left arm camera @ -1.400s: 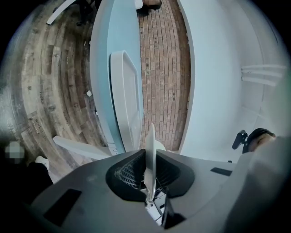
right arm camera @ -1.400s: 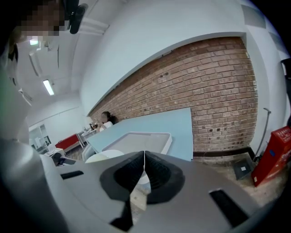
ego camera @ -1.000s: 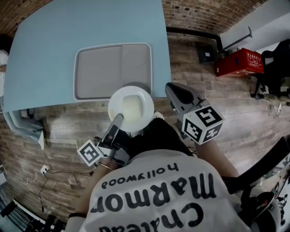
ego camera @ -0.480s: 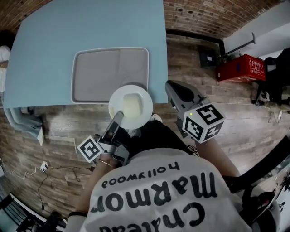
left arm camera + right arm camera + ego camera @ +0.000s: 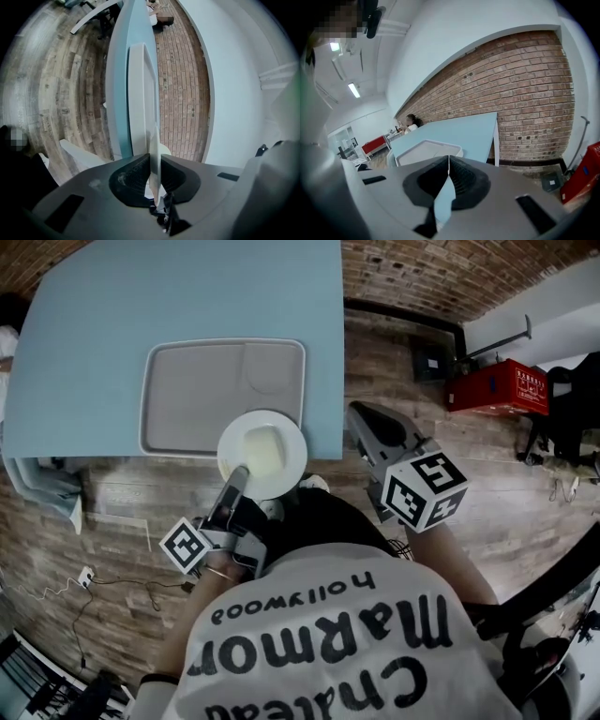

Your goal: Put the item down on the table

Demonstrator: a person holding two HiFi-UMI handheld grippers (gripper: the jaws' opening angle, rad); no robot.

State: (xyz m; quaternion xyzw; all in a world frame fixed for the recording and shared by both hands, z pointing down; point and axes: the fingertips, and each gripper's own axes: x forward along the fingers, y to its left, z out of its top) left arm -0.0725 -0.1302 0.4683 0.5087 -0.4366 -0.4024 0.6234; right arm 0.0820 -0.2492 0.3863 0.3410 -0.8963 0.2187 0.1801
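Note:
A round white plate (image 5: 262, 454) hangs level over the near edge of the light blue table (image 5: 187, 296), its far rim overlapping the front of a grey tray (image 5: 202, 395). My left gripper (image 5: 236, 482) is shut on the plate's near rim. In the left gripper view the plate (image 5: 155, 154) shows edge-on between the two jaws, with the tray (image 5: 140, 93) beyond it. My right gripper (image 5: 370, 427) is shut with nothing in it, held over the wooden floor just right of the table's corner; its jaws (image 5: 449, 161) meet tip to tip.
A red box (image 5: 497, 387) and a dark floor plate (image 5: 429, 359) lie on the floor to the right. A pale chair (image 5: 42, 491) stands at the table's left front. A person (image 5: 411, 122) sits at the table's far end.
The plate and left gripper have shifted forward and a little left, so the plate now overlaps the table edge and tray front. The right gripper barely moved.

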